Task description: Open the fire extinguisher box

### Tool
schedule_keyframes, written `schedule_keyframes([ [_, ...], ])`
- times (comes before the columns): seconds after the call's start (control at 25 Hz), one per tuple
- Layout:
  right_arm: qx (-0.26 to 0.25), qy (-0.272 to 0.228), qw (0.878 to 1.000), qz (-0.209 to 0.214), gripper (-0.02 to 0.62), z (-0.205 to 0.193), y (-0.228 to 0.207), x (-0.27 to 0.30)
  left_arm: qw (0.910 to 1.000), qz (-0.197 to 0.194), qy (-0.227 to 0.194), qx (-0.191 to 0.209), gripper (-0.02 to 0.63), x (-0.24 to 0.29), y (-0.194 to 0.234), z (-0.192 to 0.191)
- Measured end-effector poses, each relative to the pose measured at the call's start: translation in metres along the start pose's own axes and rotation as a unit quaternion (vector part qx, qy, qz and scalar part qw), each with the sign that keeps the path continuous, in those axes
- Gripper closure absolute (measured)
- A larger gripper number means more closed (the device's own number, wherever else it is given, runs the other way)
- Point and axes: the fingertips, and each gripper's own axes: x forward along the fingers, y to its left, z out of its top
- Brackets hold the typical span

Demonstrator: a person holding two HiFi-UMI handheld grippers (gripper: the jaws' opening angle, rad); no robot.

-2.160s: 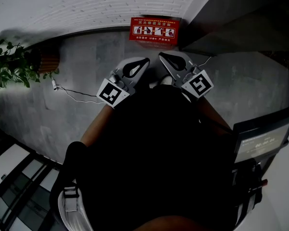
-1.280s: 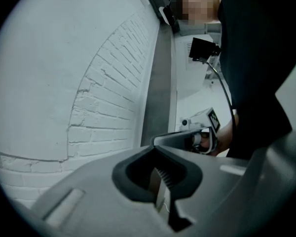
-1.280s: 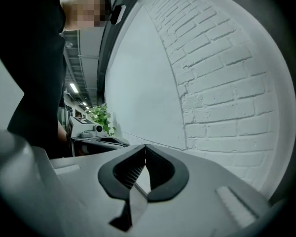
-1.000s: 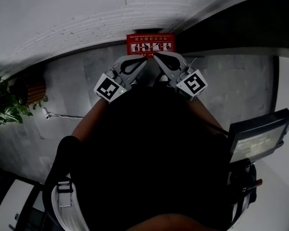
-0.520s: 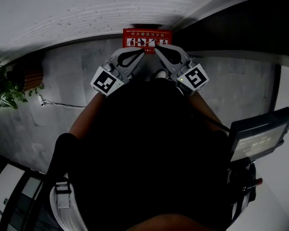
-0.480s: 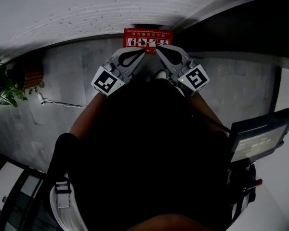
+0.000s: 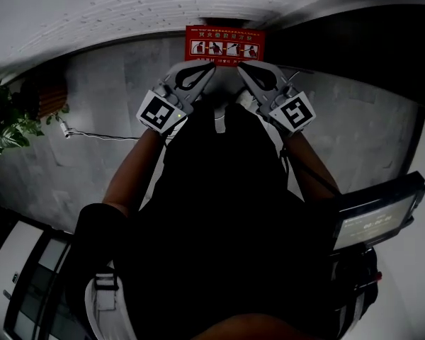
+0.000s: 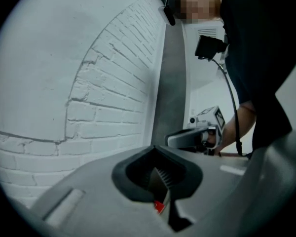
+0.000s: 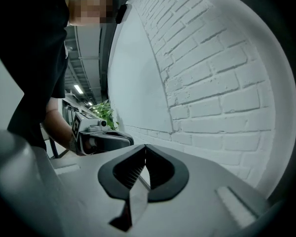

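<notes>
The red fire extinguisher box (image 7: 224, 46), with white pictograms on its top, stands on the floor against the white brick wall. My left gripper (image 7: 211, 68) and right gripper (image 7: 240, 66) point at its near edge, side by side, just short of it. Both are shut with nothing between the jaws. In the left gripper view the jaw tips (image 8: 156, 148) meet, a sliver of red shows through the gap behind them, and the right gripper (image 8: 193, 138) is alongside. The right gripper view shows its tips (image 9: 145, 146) closed toward the brick wall, with the left gripper (image 9: 102, 138) beside.
A potted plant (image 7: 6, 116) in a wicker pot (image 7: 48, 96) stands at the left by the wall, with a thin cable (image 7: 99, 134) across the grey floor. A device with a screen (image 7: 372, 219) is at the right. The person's dark torso fills the lower middle.
Both grippers have sunk together toward the floor, still side by side in front of the red box. The head view has tilted, and more of both forearms shows.
</notes>
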Motion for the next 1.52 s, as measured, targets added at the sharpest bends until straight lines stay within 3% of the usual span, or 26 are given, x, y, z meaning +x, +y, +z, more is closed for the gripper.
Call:
schedule_keyframes([
  [0.16,0.020,0.006,1.000,-0.013,0.586,-0.029,-0.022,0.014,0.9997,0.000,0.022,-0.010,0.604,0.013,0.016,-0.034],
  [0.32,0.058,0.002,0.998,-0.034,0.586,-0.063,-0.045,0.027,0.9998,0.001,0.017,-0.009,0.604,0.030,0.033,-0.068],
  [0.6,0.122,-0.001,0.988,-0.097,0.586,-0.180,-0.098,0.041,0.9980,0.000,0.061,-0.019,0.604,0.066,0.061,-0.162],
  [0.88,0.189,0.023,0.970,-0.154,0.586,-0.230,-0.111,0.031,0.9954,-0.013,0.090,-0.031,0.604,0.092,0.059,-0.192],
  [1.16,0.295,0.000,0.935,-0.194,0.584,-0.322,-0.140,0.031,0.9887,-0.010,0.148,-0.020,0.604,0.117,0.065,-0.285],
  [1.52,0.459,-0.038,0.861,-0.214,0.552,-0.393,-0.135,0.023,0.9802,-0.011,0.196,-0.025,0.595,0.116,0.058,-0.336],
])
